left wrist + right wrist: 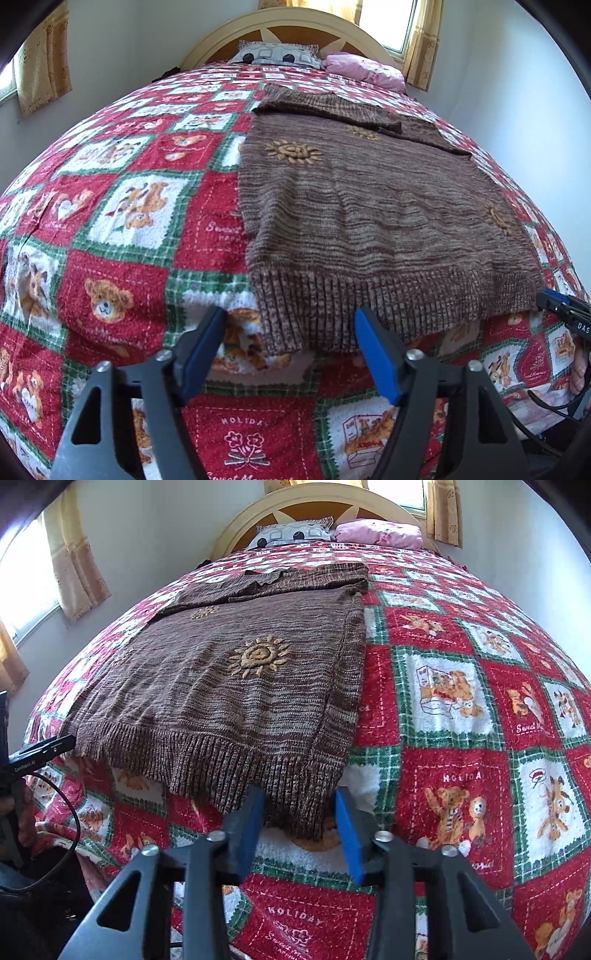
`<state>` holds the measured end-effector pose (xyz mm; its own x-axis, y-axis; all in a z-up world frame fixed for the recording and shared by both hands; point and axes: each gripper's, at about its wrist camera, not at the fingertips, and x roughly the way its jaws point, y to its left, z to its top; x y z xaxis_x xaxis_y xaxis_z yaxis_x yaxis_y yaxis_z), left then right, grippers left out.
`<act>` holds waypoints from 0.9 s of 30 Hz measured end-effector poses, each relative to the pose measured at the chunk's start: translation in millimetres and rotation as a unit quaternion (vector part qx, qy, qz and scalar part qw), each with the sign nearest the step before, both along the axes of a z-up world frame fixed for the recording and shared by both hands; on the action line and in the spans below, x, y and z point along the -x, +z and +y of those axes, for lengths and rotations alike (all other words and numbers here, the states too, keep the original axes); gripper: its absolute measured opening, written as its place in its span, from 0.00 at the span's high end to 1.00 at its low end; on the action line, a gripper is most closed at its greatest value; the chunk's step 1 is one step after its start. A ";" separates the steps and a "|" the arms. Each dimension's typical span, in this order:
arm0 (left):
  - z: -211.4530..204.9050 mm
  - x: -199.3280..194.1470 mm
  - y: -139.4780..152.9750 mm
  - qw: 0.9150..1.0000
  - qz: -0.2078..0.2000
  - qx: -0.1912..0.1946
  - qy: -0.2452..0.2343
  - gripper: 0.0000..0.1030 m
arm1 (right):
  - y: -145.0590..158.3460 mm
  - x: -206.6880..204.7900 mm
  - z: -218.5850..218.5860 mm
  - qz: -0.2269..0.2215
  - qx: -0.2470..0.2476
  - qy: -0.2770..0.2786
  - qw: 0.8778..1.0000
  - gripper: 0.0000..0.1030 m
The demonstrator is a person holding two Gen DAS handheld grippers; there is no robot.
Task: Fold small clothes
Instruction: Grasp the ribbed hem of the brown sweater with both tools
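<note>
A brown knitted sweater [369, 206] with orange sun patches lies flat on the bed, sleeves folded in near the top; it also shows in the right wrist view [229, 686]. My left gripper [291, 317] is open, its blue fingers straddling the left corner of the ribbed hem. My right gripper [301, 797] is open, its fingers straddling the hem's right corner. The right gripper also shows at the right edge of the left wrist view [554, 301], and the left gripper at the left edge of the right wrist view [62, 744].
The bed is covered by a red, green and white teddy-bear quilt [118, 229]. Two pillows [277, 55] lie against the headboard [295, 26]. Curtained windows [29, 576] flank the bed. A cable [70, 823] hangs near the left gripper.
</note>
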<state>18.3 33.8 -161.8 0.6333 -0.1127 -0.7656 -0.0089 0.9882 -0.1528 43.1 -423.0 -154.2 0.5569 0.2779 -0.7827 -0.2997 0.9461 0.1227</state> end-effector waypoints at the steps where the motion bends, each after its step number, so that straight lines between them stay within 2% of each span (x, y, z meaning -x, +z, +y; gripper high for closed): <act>1: 0.4 0.2 0.1 1.000 -0.001 0.003 0.000 0.29 | -0.2 -0.3 -1.0 0.001 -0.004 -0.001 1.000 0.63; 2: 0.6 0.3 0.1 1.000 -0.001 0.004 0.000 0.31 | -0.3 -0.5 -2.2 0.002 -0.010 -0.001 1.000 0.64; 4: 0.1 0.4 0.6 1.000 -0.003 0.007 -0.002 0.36 | -0.4 -0.9 -4.6 0.003 -0.015 -0.003 1.000 0.76; 5: -0.1 0.6 1.2 1.000 -0.004 0.007 -0.003 0.40 | -0.1 -1.4 -6.1 0.004 -0.023 -0.001 1.000 0.79; 6: -0.6 1.2 2.0 1.000 -0.005 0.004 -0.004 0.46 | 0.2 -2.1 -6.8 0.006 -0.030 0.000 1.000 0.87; 8: 0.9 1.3 3.0 1.000 -0.007 0.006 -0.003 0.53 | 0.0 -3.5 -8.4 0.009 -0.038 0.000 0.999 0.87; 10: 3.9 2.8 5.2 1.000 -0.011 0.013 -0.002 0.68 | 0.7 -3.8 -8.9 0.009 -0.040 0.000 0.999 0.92; 11: 4.8 3.5 6.6 1.000 -0.014 0.018 -0.004 0.82 | 1.5 -3.5 -8.8 0.007 -0.040 0.001 0.999 0.94; 12: 4.9 4.1 9.2 0.999 -0.022 0.025 -0.010 0.90 | 2.1 -3.2 -9.1 0.006 -0.040 0.003 0.999 0.94; 16: 2.5 2.7 8.6 0.999 -0.027 0.022 -0.016 0.90 | 1.9 -3.9 -10.2 0.006 -0.045 0.004 0.999 0.94; 20: 4.3 1.0 8.0 0.999 -0.031 0.027 -0.009 0.85 | -2.4 -7.3 -15.5 0.016 -0.054 -0.002 0.998 0.94; 23: 5.3 -0.1 7.9 0.999 -0.030 0.040 -0.014 0.69 | -2.4 -6.5 -16.0 0.015 -0.057 -0.002 0.998 0.94; 24: 5.3 0.2 7.7 0.998 -0.031 0.044 -0.016 0.69 | -2.7 -6.8 -16.2 0.015 -0.058 -0.002 0.998 0.94; 25: 4.1 1.1 7.4 0.998 -0.034 0.040 -0.019 0.70 | -2.9 -6.8 -16.1 0.015 -0.058 -0.001 0.998 0.94; 26: 2.5 1.6 7.2 0.999 -0.036 0.033 -0.024 0.75 | -2.8 -6.4 -15.5 0.015 -0.056 0.001 0.998 0.94; 27: 1.7 2.4 7.2 0.999 -0.039 0.028 -0.025 0.91 | -2.6 -6.3 -14.8 0.015 -0.055 0.002 0.998 0.94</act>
<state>15.9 35.5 -154.6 0.6828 -0.1863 -0.7064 0.0537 0.9771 -0.2059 49.5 -437.8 -156.9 0.5323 0.3659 -0.7634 -0.2988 0.9249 0.2350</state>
